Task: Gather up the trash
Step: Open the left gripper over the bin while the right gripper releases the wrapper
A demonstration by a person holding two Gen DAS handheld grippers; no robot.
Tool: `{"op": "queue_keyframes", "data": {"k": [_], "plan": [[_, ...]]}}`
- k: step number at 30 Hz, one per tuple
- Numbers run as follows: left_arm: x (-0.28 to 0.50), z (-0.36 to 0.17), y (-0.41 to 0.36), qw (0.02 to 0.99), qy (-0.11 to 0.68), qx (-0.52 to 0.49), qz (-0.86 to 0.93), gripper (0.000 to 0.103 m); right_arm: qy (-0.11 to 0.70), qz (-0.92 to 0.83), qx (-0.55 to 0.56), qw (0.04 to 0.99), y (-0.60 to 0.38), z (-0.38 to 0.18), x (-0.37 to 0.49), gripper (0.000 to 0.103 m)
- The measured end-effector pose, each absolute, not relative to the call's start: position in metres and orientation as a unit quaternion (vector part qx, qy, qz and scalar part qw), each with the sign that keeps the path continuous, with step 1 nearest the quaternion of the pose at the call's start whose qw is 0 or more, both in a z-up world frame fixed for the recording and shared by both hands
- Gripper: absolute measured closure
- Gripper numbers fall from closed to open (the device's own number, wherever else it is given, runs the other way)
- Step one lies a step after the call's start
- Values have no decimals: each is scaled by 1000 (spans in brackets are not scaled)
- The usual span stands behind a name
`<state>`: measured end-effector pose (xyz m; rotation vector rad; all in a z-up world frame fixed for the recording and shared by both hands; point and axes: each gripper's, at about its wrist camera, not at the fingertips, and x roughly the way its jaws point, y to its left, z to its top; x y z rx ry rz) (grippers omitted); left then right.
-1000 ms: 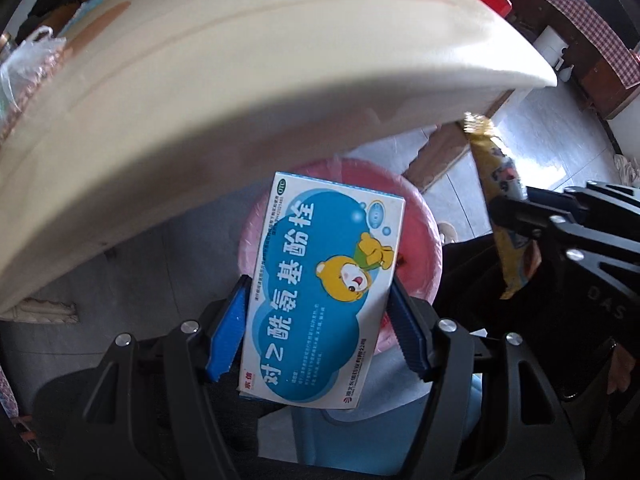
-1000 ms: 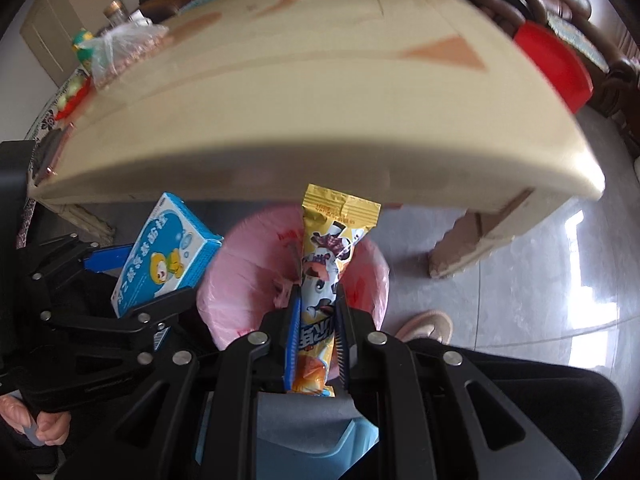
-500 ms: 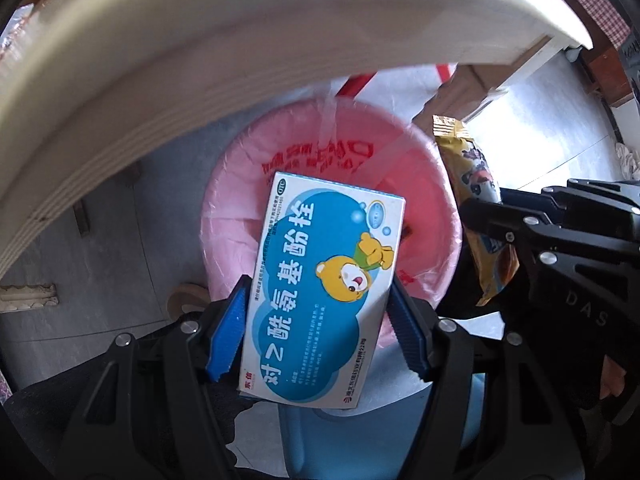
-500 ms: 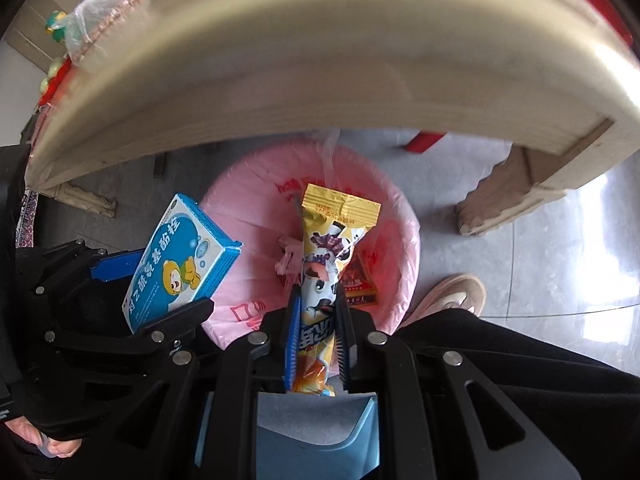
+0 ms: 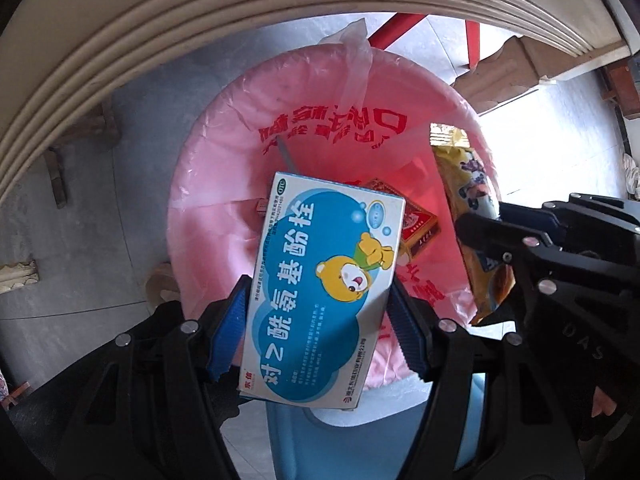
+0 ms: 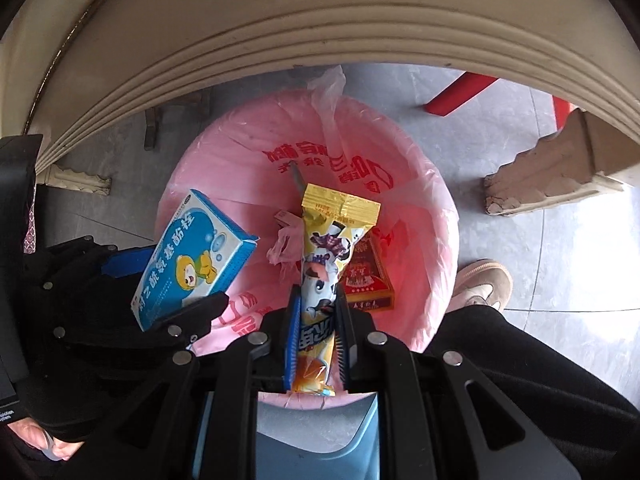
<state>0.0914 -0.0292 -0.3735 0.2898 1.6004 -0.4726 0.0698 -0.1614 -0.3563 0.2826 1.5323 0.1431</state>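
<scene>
Both hands are sinking from table-edge height toward the pink-lined bin [image 5: 224,184], which is now filling both views. The left hand-held gripper [image 5: 320,332] is clamping the blue medicine box [image 5: 320,292] over the bin's middle; the right hand-held gripper [image 6: 318,340], at three o'clock, is pinching the yellow snack wrapper [image 6: 324,264] above a red packet [image 6: 368,280] lying inside. Letting go looks like the next step.

Grey tiled floor [image 6: 568,184] with bright glare at right, cream moulded bench edge [image 6: 320,36] arching overhead, carved bench leg [image 6: 560,176], red stool legs [image 6: 460,94] beyond
</scene>
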Motion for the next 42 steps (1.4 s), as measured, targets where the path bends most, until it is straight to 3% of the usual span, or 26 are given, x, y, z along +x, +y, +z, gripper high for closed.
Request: {"op": "queue_keyframes", "data": {"k": [15, 17, 19, 42], "plan": [[100, -388, -26, 651, 724, 125, -190, 37, 690, 70, 145, 706, -165, -366, 79, 83], [101, -389, -25, 649, 727, 123, -188, 31, 685, 64, 147, 711, -167, -362, 80, 63], [102, -390, -25, 652, 726, 127, -180, 26, 681, 59, 143, 716, -167, -359, 81, 53], [95, -386, -37, 656, 719, 143, -180, 23, 683, 46, 141, 715, -169, -361, 80, 52]]}}
